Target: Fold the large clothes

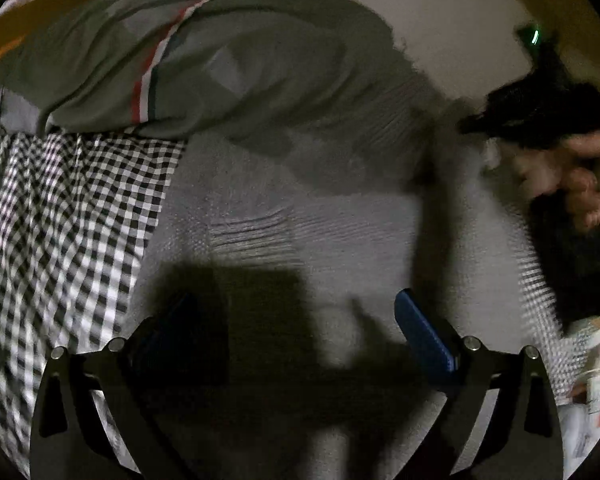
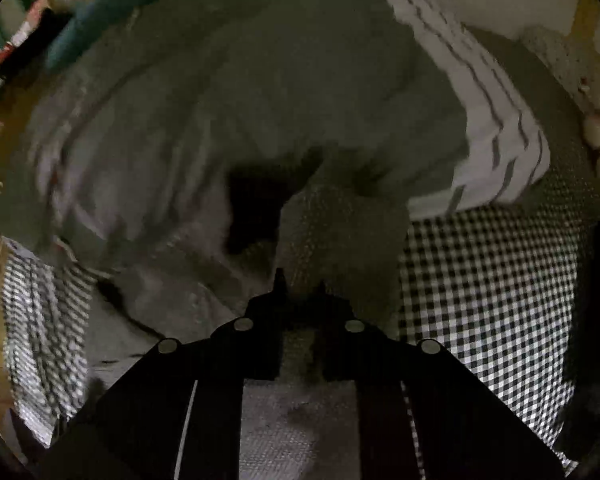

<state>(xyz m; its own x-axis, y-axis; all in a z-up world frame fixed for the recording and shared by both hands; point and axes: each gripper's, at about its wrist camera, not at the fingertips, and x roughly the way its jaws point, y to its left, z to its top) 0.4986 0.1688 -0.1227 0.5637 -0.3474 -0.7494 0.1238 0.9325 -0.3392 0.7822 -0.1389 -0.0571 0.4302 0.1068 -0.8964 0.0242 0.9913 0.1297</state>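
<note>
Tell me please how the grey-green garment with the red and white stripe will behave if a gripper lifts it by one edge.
The grey-green garment will probably hang limp and drape, since it already lies in soft folds over the checkered cloth. It looks big, so one grip likely leaves most of it dragging. The right gripper seems closed on its edge; the fabric bunches there, so it may stretch.

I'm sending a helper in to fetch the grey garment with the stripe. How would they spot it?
Start at the pale textured bedcover. At its far side, above the black-and-white checked cloth, lies a rumpled olive-grey garment. A narrow red, white and dark stripe runs down it; the cloth beside it is checked all over instead.
</note>
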